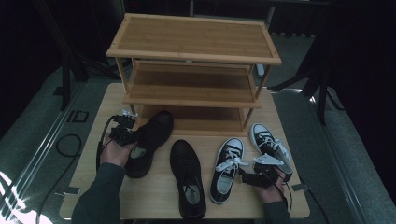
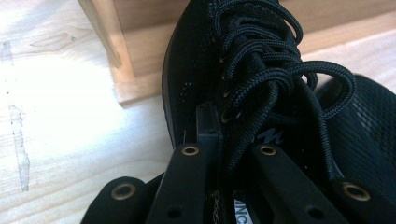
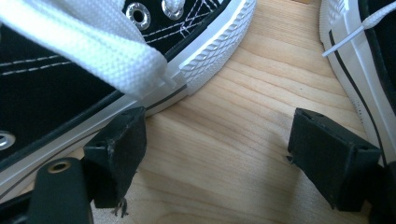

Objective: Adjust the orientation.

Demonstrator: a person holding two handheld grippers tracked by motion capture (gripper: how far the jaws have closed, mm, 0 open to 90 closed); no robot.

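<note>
text: "ID" | on: floor (image 1: 77, 116) left of table (image 1: 154, 205)

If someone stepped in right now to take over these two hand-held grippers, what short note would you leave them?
Left gripper: shut on the side of the black sneaker, near the shoe rack's bottom shelf.
Right gripper: open, holding nothing, down on the table between the two black-and-white canvas shoes.
Second black sneaker: lying mid-table.
Done: no shoe is on a shelf.
Left, as it looks: all four shoes to shelve, starting with the gripped one.
</note>
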